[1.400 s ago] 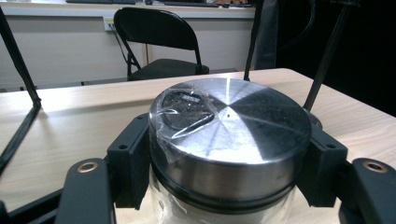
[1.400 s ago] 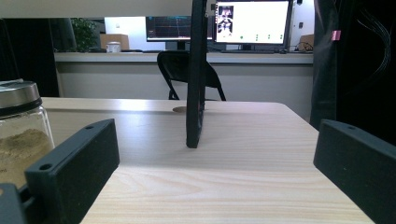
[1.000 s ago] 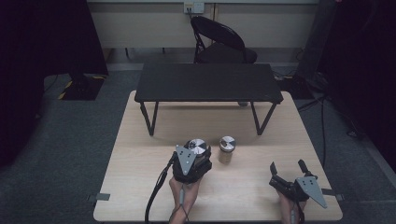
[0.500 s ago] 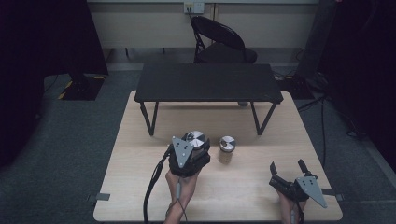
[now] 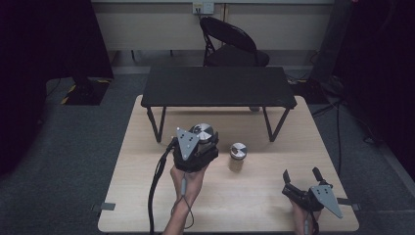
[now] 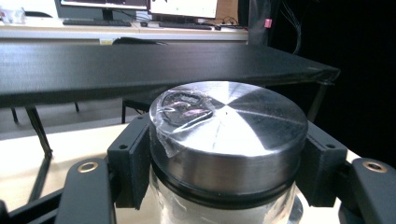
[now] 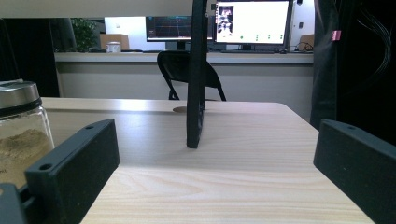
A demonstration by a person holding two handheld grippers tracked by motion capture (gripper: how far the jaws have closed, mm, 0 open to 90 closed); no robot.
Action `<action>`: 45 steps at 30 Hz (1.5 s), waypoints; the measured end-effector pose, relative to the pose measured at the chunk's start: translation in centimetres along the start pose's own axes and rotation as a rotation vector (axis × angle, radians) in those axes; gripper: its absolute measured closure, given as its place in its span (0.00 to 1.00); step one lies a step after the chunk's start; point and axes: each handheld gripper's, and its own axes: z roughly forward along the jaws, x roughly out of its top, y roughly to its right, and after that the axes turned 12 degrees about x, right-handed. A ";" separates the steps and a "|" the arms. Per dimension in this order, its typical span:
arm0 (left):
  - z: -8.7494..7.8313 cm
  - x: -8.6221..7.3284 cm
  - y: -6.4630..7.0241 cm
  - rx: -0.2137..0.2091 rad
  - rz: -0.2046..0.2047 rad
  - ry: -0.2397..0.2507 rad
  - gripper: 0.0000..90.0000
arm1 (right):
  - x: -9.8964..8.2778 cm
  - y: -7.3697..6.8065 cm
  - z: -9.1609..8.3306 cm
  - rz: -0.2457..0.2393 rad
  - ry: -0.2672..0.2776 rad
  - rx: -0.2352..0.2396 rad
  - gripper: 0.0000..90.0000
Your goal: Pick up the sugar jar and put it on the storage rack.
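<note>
— Brushed-metal lid, glass below: how much of that jar [image 6: 228, 140] can you see?
— Little; its contents are cut off in the left gripper view, and the left gripper [image 5: 198, 145] covers its body from above.
— Where is it?
— Clamped between that gripper's jaws, before the black shelf [image 5: 218, 87]. The right gripper [image 5: 303, 182] rests spread — a second, powder-filled jar [image 5: 238, 157] stands between them.
</note>
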 end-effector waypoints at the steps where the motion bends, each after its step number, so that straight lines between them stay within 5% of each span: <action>1: 0.1 0.1 0.0 -0.001 -0.005 0.002 0.35 | 0.0 0.0 0.0 0.000 0.000 -0.001 0.00; 21: 6.0 5.9 -0.7 0.003 -0.008 0.036 0.35 | 0.0 -0.1 0.0 -0.001 0.000 -0.007 0.00; 31: 9.6 8.3 -0.9 0.063 0.038 0.036 0.35 | 0.0 0.0 0.0 -0.001 0.000 0.002 0.00; 37: 11.8 8.2 -1.7 0.111 0.041 0.045 0.35 | 0.0 0.1 0.0 -0.001 0.000 0.007 0.00; 42: 13.6 8.0 -2.6 0.103 -0.019 0.042 0.35 | 0.0 0.1 0.1 0.002 0.001 0.002 0.00; 45: 14.5 8.1 -2.4 0.112 0.005 0.044 0.35 | 0.0 0.1 0.1 0.001 0.001 0.001 0.00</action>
